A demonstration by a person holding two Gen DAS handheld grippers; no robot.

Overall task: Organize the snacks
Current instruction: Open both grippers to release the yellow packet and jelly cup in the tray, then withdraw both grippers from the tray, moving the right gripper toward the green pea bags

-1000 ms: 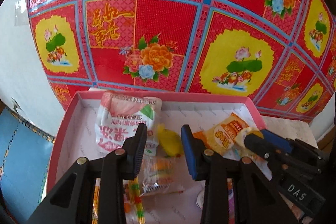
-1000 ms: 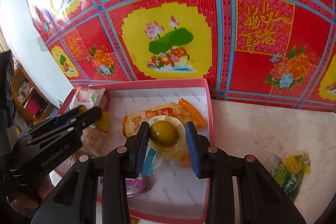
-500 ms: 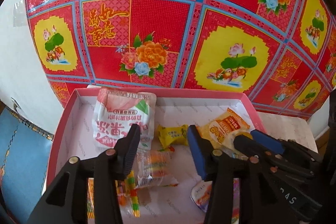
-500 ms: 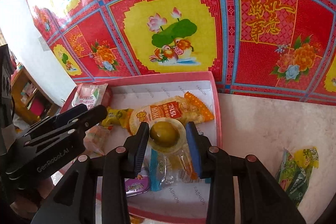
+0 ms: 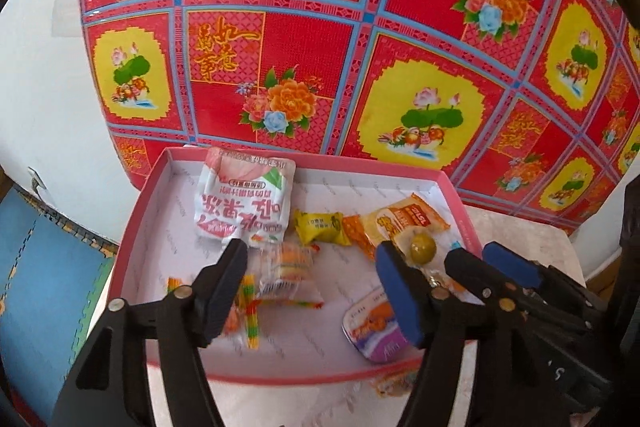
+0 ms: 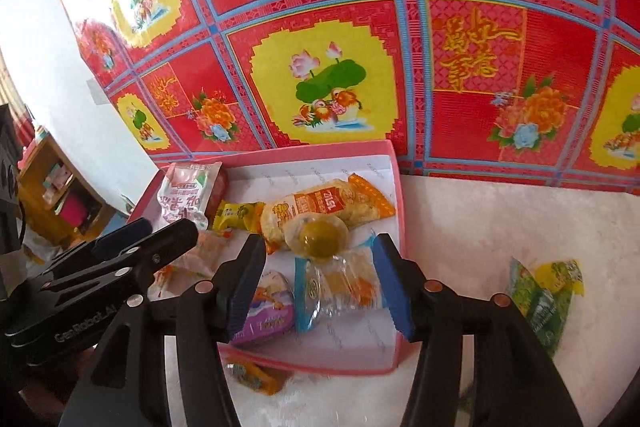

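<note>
A pink box [image 5: 280,375] with white lining holds the snacks. My left gripper [image 5: 314,267] hovers over it with its jaws opening and nothing between them. Beyond it lie a yellow candy [image 5: 320,227], a white-and-pink pouch [image 5: 242,205] and a clear-wrapped sweet [image 5: 286,265]. My right gripper [image 6: 320,267] is also opening above the box [image 6: 401,219]. The green plum pack [image 6: 318,237] rests free on an orange packet [image 6: 340,205]. A blue-edged clear packet [image 6: 336,287] lies on the box floor below the right jaws, untouched.
A green and yellow packet [image 6: 544,299] lies on the white table right of the box. An orange wrapped snack [image 6: 252,373] sits just outside the box's front wall. A purple-lidded cup [image 5: 372,327] and rainbow sticks [image 5: 250,307] lie inside. Red patterned cloth stands behind.
Both grippers opened and drew back and up from the box. The left one let go of the yellow candy, the right one let go of the green plum pack.
</note>
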